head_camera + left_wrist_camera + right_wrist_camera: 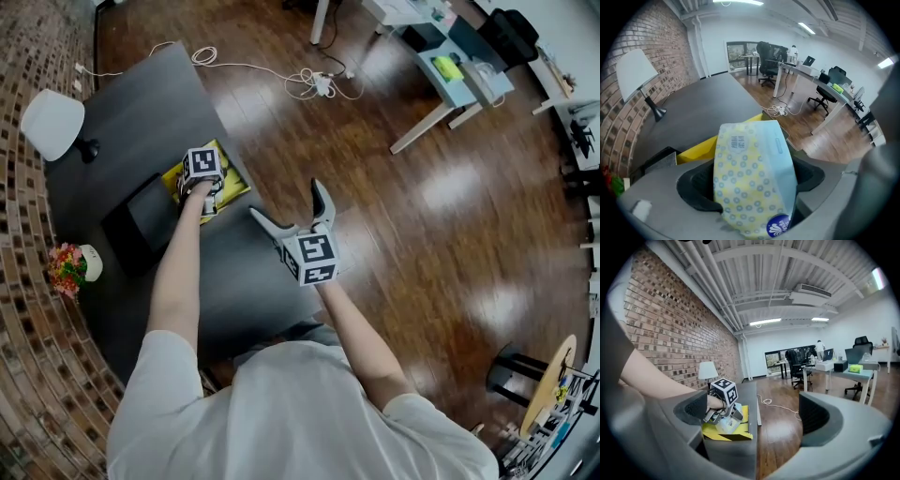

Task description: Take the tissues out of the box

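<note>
A tissue pack [752,178] with yellow and blue dots stands up out of the yellow box [696,151]. My left gripper [751,183] is shut on it, a pad pressing on each side. In the head view this gripper [208,199] reaches down into the yellow box [234,185] on the dark table [141,112]. The right gripper view shows the same grip from the side, with the tissue pack [725,424] under the marker cube. My right gripper [286,201] hovers open near the table's right edge, nothing between its jaws.
A black case [145,225] lies just left of the yellow box. A white lamp [52,122] stands at the table's far left, and a flower pot [73,267] at its near left. Cables [309,82] lie on the wood floor; desks [450,70] stand beyond.
</note>
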`<action>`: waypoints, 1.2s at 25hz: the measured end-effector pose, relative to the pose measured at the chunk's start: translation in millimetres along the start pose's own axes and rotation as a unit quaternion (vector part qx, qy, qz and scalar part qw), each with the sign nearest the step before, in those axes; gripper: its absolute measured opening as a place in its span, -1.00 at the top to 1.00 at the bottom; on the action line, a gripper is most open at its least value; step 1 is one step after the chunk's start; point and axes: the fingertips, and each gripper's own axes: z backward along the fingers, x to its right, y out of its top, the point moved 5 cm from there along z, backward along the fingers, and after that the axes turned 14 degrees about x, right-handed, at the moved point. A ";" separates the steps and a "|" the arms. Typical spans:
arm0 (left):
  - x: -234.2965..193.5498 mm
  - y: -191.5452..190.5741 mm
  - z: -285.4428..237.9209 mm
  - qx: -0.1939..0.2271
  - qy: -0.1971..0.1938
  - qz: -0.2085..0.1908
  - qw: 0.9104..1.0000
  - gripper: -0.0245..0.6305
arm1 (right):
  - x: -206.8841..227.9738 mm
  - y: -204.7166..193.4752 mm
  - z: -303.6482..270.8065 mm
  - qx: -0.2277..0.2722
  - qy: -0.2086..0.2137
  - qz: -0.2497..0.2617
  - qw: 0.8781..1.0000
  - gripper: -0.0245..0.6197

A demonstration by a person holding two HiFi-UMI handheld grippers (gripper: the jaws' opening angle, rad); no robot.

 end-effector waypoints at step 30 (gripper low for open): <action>-24.5 6.7 223.8 0.339 -0.090 0.033 0.936 -0.22 | -48.3 44.7 13.0 0.060 0.081 -0.010 0.995 -0.94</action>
